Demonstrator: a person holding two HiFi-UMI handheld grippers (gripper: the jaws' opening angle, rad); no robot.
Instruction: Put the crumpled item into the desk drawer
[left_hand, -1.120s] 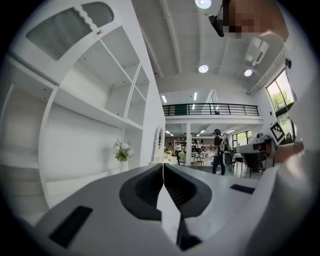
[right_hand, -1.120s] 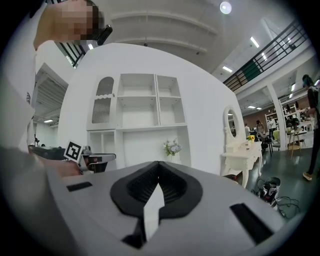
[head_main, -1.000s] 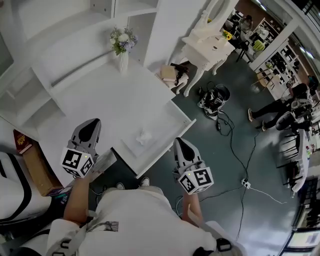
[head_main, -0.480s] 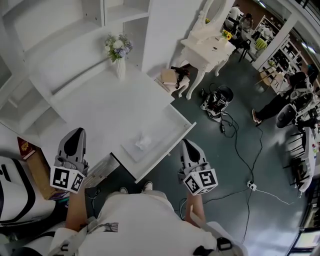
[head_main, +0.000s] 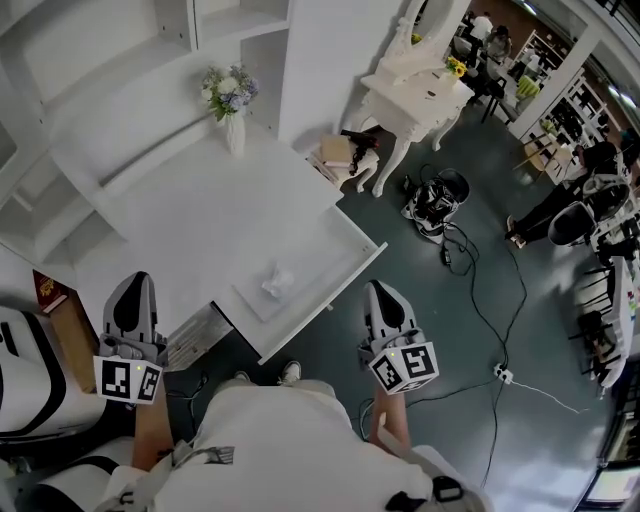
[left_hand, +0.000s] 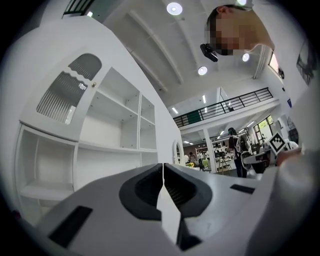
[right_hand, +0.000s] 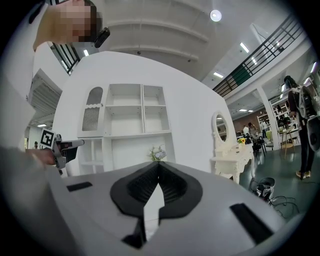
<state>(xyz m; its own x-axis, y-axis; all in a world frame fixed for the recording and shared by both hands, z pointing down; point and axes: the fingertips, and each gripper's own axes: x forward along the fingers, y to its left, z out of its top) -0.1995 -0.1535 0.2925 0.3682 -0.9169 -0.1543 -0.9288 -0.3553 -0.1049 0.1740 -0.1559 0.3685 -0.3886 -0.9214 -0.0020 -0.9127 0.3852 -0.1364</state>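
The crumpled white item (head_main: 273, 281) lies inside the open drawer (head_main: 331, 296) of the white desk (head_main: 215, 205), toward the drawer's left part. My left gripper (head_main: 133, 279) is held off the desk's left front corner, well clear of the drawer; its jaws are shut with nothing between them (left_hand: 163, 165). To the right of the drawer's front edge, over the floor, my right gripper (head_main: 379, 287) is also shut and empty (right_hand: 159, 164). Neither gripper touches the item or the drawer.
A vase of flowers (head_main: 228, 100) stands at the desk's back edge below white shelves (head_main: 100, 50). A brown box (head_main: 62, 322) sits at the left. A white dressing table (head_main: 415, 85), a bag (head_main: 432, 197) and cables (head_main: 480, 310) lie to the right.
My left gripper has drawn back to the left and toward me, off the desk's front corner. The right gripper has hardly moved. The crumpled item stays in the drawer.
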